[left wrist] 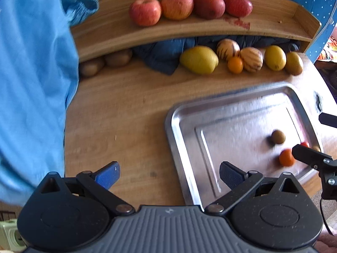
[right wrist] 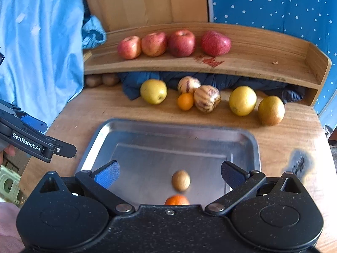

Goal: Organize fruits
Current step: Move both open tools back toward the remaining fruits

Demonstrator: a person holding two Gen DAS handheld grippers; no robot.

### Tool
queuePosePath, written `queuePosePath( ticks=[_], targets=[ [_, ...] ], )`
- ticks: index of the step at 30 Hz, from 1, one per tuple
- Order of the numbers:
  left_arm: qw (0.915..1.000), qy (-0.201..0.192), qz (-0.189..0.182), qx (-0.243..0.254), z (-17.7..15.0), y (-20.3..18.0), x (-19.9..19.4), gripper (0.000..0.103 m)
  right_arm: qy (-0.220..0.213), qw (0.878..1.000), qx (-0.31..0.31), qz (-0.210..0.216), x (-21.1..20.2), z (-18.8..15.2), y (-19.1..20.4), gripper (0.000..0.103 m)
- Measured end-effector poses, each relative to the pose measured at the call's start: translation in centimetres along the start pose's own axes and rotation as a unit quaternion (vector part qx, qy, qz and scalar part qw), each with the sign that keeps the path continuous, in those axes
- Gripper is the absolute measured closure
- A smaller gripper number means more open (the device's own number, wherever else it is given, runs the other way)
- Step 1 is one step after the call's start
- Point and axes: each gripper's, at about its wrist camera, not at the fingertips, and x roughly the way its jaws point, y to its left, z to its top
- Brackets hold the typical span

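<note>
A steel tray (left wrist: 174, 122) (right wrist: 101, 132) lies on the round wooden table. A brown kiwi (left wrist: 278, 136) (right wrist: 181, 180) and a small orange (left wrist: 286, 157) (right wrist: 176, 200) sit in it, with a small red fruit (left wrist: 305, 144) beside them. My right gripper (right wrist: 169, 172) (left wrist: 307, 132) is open over the tray's near end, and the kiwi lies loose between its fingers. My left gripper (left wrist: 168, 174) (right wrist: 52, 136) is open and empty over the tray's left rim. Several red apples (left wrist: 177, 5) (right wrist: 181, 42) line the raised wooden shelf.
Below the shelf a row holds a yellow fruit (left wrist: 199, 60) (right wrist: 153, 91), two striped melons (left wrist: 251, 59) (right wrist: 207, 98), a small orange (left wrist: 235, 65) (right wrist: 185, 101) and two more yellow fruits (right wrist: 242, 100). Two kiwis (left wrist: 118, 58) sit under the shelf's left. Light blue cloth (left wrist: 35, 73) hangs left.
</note>
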Motion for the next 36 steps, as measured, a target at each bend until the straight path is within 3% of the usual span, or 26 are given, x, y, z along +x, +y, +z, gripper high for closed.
queuePosePath(
  ticks=[19,25,36],
  targets=[
    [0.9986,-0.019,-0.029,0.041,8.9,-0.3,5.8,0.001,-0.003,0.998,0.047,-0.036,6.5,4.6,-1.3,0.001],
    [0.9975,-0.019,-0.057,0.036,11.1,-0.1,7.9,0.001,0.012,0.997,0.074,-0.037,8.9,5.4,-1.7,0.003],
    [0.9909,-0.013,-0.131,0.024,13.9,-0.5,10.3,0.001,0.007,0.994,0.101,-0.046,11.9,6.1,-1.4,0.024]
  ],
)
